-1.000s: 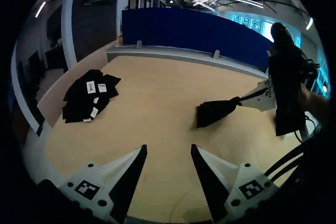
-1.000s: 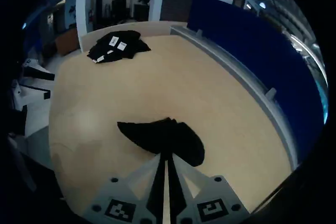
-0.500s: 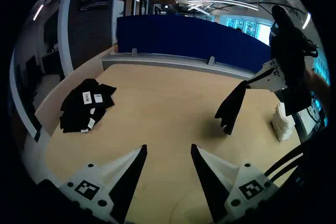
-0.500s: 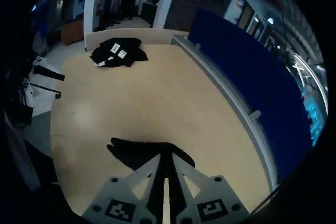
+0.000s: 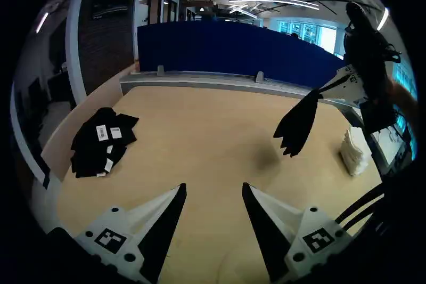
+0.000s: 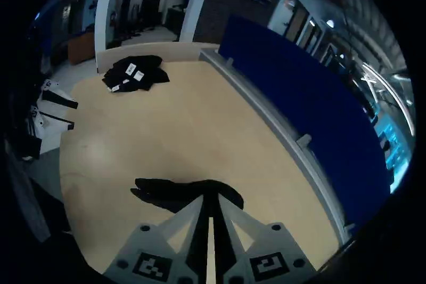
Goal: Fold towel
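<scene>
A black towel (image 5: 297, 123) hangs limp in the air above the wooden table (image 5: 202, 124), its shadow on the wood below. My right gripper (image 5: 318, 92) is shut on its upper end, with a hand behind it at the right edge. In the right gripper view the shut fingers (image 6: 211, 197) pinch the towel (image 6: 170, 191), which droops to the left over the table. My left gripper (image 5: 212, 196) stands open over the table's near edge with nothing between its fingers; it shows small at the left (image 6: 73, 115) in the right gripper view.
A heap of black towels with white tags (image 5: 101, 140) lies at the table's far left (image 6: 133, 73). A small white stack (image 5: 354, 153) sits at the right edge. A blue partition (image 5: 229, 49) on a grey rail runs along the back.
The right gripper has lifted the towel off the table, from lying on the wood to hanging free. The left gripper has stayed open and low.
</scene>
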`<state>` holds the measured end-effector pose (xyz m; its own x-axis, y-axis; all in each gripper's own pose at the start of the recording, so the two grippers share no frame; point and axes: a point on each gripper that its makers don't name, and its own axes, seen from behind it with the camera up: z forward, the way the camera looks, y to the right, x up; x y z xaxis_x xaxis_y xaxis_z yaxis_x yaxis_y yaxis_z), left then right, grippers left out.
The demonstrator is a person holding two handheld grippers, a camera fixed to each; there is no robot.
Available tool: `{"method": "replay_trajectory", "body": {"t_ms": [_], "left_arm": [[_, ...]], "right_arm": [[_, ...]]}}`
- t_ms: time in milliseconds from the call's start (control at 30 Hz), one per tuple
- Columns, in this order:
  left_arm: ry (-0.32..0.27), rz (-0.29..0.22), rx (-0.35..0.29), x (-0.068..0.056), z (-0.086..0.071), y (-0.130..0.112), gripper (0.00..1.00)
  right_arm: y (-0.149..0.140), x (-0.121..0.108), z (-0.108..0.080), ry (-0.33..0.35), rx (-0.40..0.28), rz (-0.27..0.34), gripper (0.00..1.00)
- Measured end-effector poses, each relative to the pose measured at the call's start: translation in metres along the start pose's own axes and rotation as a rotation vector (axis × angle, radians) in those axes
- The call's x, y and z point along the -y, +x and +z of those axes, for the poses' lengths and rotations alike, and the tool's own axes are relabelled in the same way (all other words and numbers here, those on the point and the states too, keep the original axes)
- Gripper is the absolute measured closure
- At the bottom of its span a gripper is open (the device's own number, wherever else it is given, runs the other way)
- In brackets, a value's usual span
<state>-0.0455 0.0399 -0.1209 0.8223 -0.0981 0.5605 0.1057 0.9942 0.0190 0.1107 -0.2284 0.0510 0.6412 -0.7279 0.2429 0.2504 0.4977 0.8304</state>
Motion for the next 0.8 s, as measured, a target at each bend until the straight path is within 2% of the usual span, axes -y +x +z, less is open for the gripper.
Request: {"method": "replay_trajectory", "body": {"t_ms": [200,400,800], "left_arm": [[-0.008,0.009,-0.003,-0.005,0.004,0.007,0.23],[-0.016,0.015,-0.004,-0.013,0.008,0.014,0.23],[-0.047,0.042,0.011,-0.044,0.021,0.018,0.23]], "right_arm": [[-0.012,-0.024,-0.023,-0.022,-0.002,0.021,0.96],[-0.035,-0.060,-0.051,-0.065,0.024,0.018,0.96],[-0.093,-0.129,-0.104,-0.143,0.073,0.045,0.96]]}}
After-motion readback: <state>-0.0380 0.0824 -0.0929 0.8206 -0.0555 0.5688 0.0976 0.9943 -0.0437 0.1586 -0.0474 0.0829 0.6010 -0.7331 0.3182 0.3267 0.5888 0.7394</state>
